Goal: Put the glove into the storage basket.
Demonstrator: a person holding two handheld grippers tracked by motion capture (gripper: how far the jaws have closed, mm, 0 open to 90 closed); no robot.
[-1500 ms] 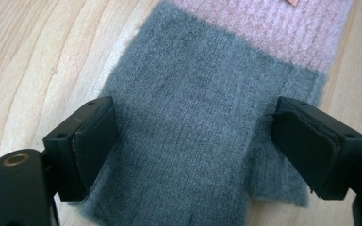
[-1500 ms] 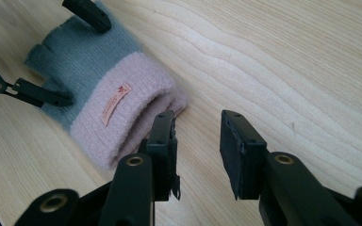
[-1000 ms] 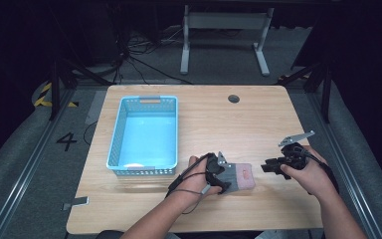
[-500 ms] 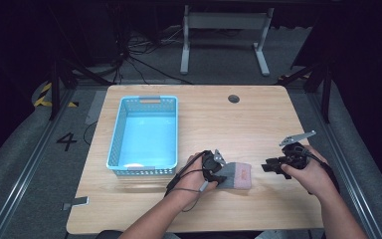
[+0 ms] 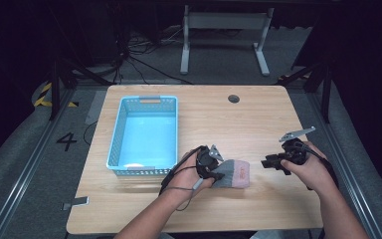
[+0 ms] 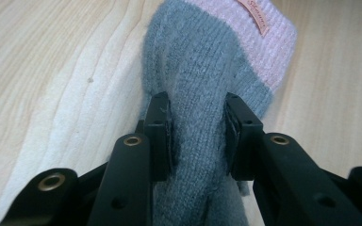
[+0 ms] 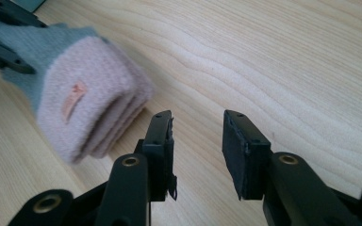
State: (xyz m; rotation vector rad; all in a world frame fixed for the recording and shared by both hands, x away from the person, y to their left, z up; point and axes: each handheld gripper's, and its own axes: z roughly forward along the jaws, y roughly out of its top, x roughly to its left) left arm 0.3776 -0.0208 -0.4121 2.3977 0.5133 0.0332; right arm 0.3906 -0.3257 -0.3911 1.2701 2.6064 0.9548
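Dark floor with cables and a metal stand frame surrounds a light wooden tabletop [image 5: 258, 124], which has a small round grommet [image 5: 234, 98] near its far edge. On the left half of the tabletop sits a light blue plastic basket [image 5: 144, 135] with perforated walls, its floor bare. Just beside the basket's near right corner, toward the person, the left claw [image 6: 197, 136] is closed on the grey part of a knitted glove [image 5: 231, 174], both jaws pressing into the wool from either side; the left hand [image 5: 189, 177] holds it low over the wood. The glove is grey with a pink cuff carrying a small sewn label, and the cuff end points toward the right claw [image 7: 197, 141]. It lies on the tabletop near the front edge, about midway across. The right claw stands open with nothing between its jaws, hovering close to the pink cuff but apart from it, held in the right hand [image 5: 311, 169] well toward the right side of the tabletop
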